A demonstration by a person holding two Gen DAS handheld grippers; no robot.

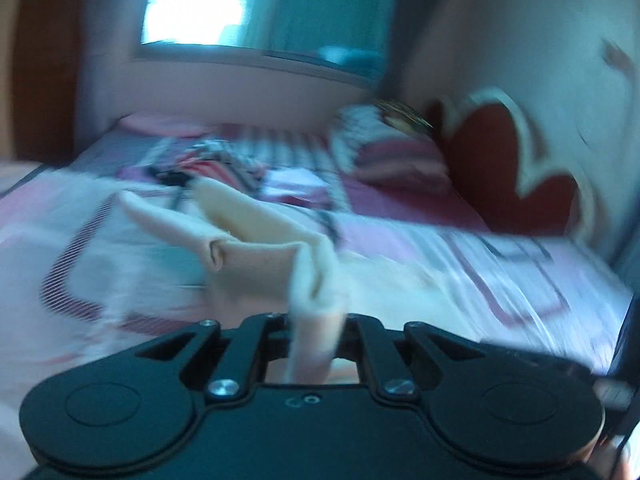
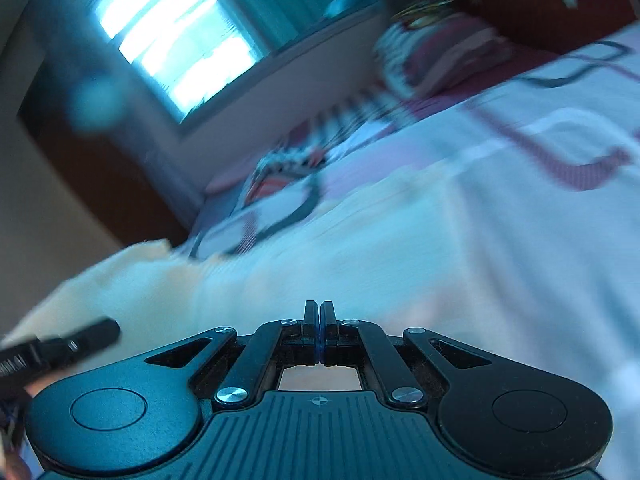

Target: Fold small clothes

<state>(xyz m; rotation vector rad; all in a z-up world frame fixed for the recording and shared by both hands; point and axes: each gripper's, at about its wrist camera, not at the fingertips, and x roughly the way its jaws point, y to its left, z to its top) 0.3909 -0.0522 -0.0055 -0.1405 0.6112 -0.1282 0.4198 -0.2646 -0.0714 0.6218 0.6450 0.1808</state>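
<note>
Mid-fold: left tongs (image 1: pixel 316 320) pinching small beige knit garment (image 1: pixel 256 236) above patterned pink-white bed (image 1: pixel 500 264); right tongs (image 2: pixel 319 312) pressed together, empty. Next probably lay flat.

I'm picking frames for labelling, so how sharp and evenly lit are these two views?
Left wrist view: bedspread smeared by motion, left tool and its beige garment fairly crisp, window blown out. Right wrist view: heavier streaking, blue cast, tilted horizon, only the right tool sharp.
</note>
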